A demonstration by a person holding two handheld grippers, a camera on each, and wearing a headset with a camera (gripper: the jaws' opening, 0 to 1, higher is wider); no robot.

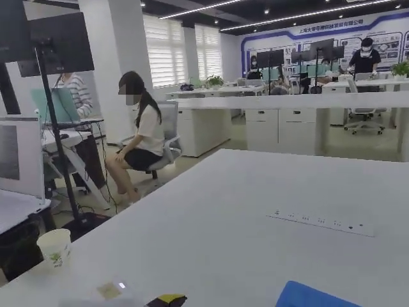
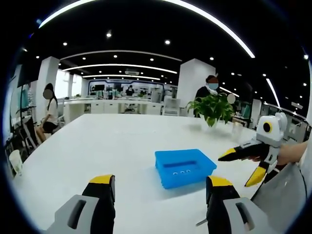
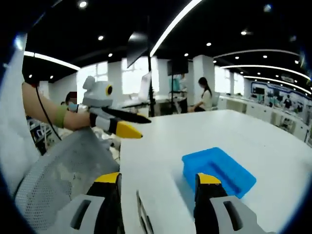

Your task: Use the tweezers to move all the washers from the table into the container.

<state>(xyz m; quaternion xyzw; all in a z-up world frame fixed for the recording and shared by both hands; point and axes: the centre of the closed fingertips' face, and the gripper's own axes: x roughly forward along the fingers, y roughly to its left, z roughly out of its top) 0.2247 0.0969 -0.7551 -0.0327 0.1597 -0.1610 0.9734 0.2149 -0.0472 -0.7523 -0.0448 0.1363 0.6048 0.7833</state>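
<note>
A blue container sits on the white table, with three small ring shapes, likely washers, inside it. My left gripper is open and empty, a short way back from the container. To its right my right gripper hangs open in the air. In the right gripper view the container lies ahead to the right of my open right gripper. Thin metal tweezers lie on the table between its jaws. My left gripper hovers open at the left. The container's corner and a gripper's yellow tip show in the head view.
A paper cup stands at the table's left edge and a white power strip lies at mid right. A potted plant stands at the far side. A person sits on a chair beyond the table. A mesh sleeve is by the near edge.
</note>
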